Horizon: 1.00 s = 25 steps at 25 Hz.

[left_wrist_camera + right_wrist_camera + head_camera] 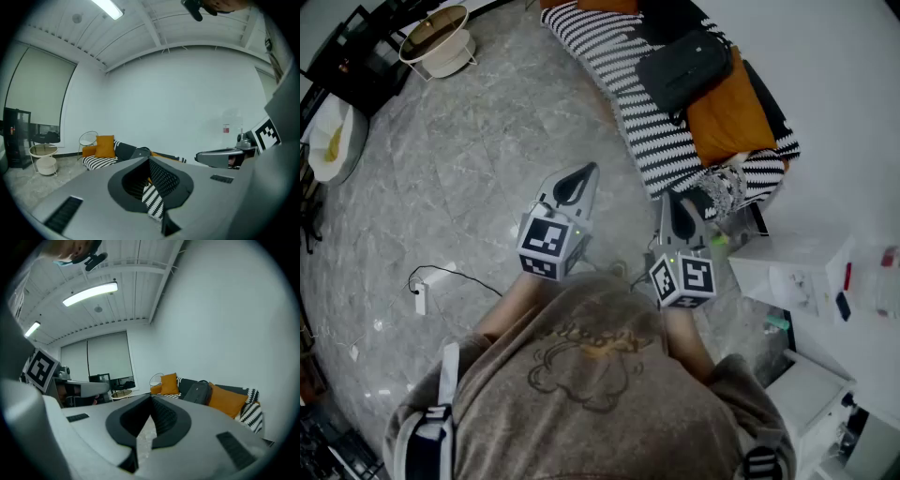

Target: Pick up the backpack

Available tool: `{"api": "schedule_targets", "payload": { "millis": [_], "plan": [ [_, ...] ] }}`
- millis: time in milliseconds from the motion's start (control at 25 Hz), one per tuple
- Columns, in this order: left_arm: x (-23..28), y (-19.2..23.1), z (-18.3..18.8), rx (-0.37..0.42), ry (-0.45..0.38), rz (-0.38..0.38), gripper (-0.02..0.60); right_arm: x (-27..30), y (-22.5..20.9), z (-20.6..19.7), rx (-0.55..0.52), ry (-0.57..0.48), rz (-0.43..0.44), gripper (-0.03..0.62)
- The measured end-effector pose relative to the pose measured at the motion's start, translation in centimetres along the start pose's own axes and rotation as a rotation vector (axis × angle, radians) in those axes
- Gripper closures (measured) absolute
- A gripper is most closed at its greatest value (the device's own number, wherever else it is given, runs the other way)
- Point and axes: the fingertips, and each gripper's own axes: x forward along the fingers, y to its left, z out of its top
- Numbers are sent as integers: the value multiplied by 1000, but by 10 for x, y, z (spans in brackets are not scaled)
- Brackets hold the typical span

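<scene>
Both tools are near my body, the left gripper [579, 180] and the right gripper [682, 217], each with its jaws pressed together on nothing. Beyond them is grey floor [487, 159]. Farther away the backpack [684, 67] lies untouched on the striped sofa [609, 56], beside an orange cushion [727, 117]. I judge nothing is done yet: approach, grasp and lift all remain.

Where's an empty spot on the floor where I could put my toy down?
The big bare stretch of grey floor, between the round white table, the striped sofa and the white plug. The sofa is crowded: the backpack and orange cushions lie on it. The right corner is packed with white boxes.
</scene>
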Motion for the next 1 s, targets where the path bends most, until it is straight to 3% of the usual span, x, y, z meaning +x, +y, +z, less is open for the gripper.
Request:
{"api": "schedule_targets", "payload": {
  "millis": [280,640,1000],
  "plan": [
    [7,18,-12,9,9,-20,581,14,12,-3,18,-60,24,588],
    [21,45,-16,37,13,-59,581,37,7,-12,12,-66,-62,588],
    [78,76,-17,35,28,-69,581,87,-30,-7,20,-64,-137,588]
  ]
}}
